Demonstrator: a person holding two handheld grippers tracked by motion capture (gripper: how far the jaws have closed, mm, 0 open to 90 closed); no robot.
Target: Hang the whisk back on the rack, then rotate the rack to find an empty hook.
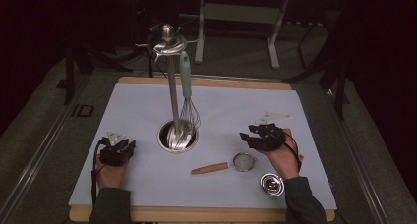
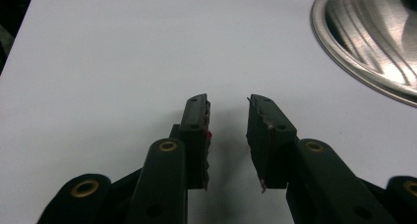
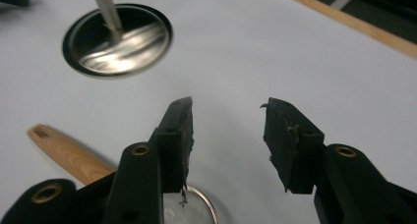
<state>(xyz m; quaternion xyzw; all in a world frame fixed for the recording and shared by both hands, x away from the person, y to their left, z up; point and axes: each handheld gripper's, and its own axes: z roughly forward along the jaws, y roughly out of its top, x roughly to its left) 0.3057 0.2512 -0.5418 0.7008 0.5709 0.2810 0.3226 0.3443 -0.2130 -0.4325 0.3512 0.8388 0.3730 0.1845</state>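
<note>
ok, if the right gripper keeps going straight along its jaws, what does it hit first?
Probably just bare white mat. The right gripper is open above the small strainer, with the stand's round base off to one side. Depth unclear.

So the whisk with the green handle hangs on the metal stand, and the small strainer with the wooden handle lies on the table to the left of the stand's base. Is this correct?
Not quite. The whisk does hang on the stand, but the high view shows the strainer lying to the right of the stand's base, in front of the right gripper, not to its left.

Both tongs, left (image 1: 129,146) and right (image 1: 251,134), gape empty.
</note>
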